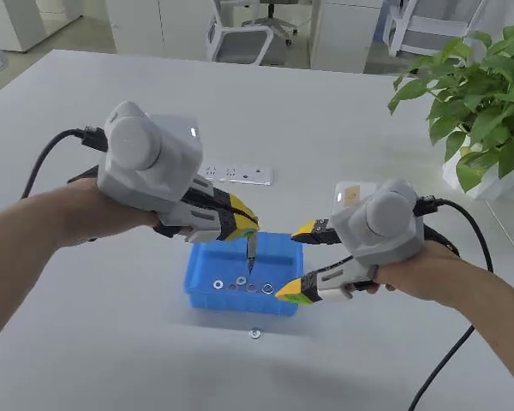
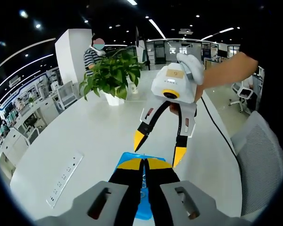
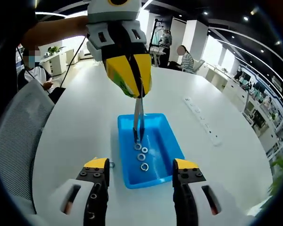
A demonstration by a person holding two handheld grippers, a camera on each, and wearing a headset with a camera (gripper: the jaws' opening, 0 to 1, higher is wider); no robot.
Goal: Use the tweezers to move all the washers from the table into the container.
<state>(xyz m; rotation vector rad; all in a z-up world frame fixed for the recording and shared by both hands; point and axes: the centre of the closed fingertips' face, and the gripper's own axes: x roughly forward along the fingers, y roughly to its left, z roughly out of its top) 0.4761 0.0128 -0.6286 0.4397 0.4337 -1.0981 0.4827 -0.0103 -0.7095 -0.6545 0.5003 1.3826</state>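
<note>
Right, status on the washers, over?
Left hand-held gripper shut on tweezers, tips over blue container. Right hand-held gripper open beside it. Several washers in; one washer on table. Nothing in the way.

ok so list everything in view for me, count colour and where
table: one, white, under everything
container: one, blue, on the table, centre
washers: about five, silver, inside the container
loose washer: one, silver, on the table by the container's near wall
tweezers: one, grey, tips down in the container
power strip: one, white, beyond the container
potted plant: one, green, white pot, far right
office chairs: two, pale, past the table
left gripper: one, grey and yellow, shut on the tweezers
right gripper: one, grey and yellow, open, right of the container
</note>
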